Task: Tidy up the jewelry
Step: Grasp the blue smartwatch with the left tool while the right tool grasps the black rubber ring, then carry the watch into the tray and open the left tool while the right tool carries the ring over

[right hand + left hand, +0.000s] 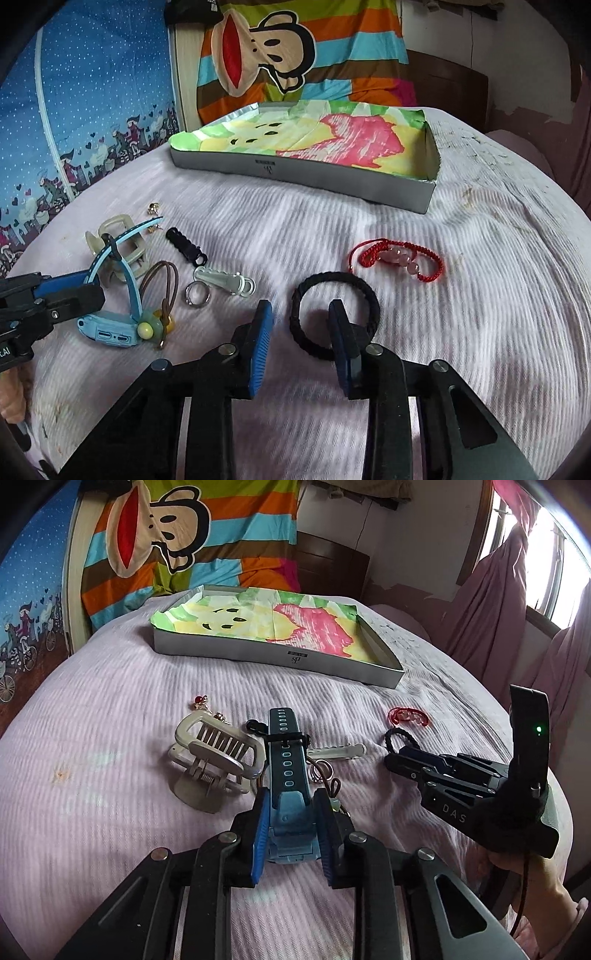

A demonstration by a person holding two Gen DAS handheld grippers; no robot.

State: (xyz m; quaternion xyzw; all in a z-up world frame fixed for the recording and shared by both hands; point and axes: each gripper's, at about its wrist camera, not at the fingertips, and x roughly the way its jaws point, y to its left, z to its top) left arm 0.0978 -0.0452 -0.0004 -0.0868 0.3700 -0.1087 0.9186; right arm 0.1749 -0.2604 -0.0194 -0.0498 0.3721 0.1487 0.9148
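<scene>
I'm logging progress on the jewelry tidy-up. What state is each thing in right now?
Left gripper: jaws closed on the blue watch.
Right gripper: jaws astride the black hair tie, one inside the loop, not pressing it.
Box: open, nothing in it but a colourful liner.
Red bracelet: lying on the bed, untouched.
Hair claw: on the bed, shut.
Ring: lying flat.

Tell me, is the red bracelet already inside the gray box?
No, the red bracelet lies on the pink bedspread in front of the gray box, which holds only its colourful lining.
</scene>
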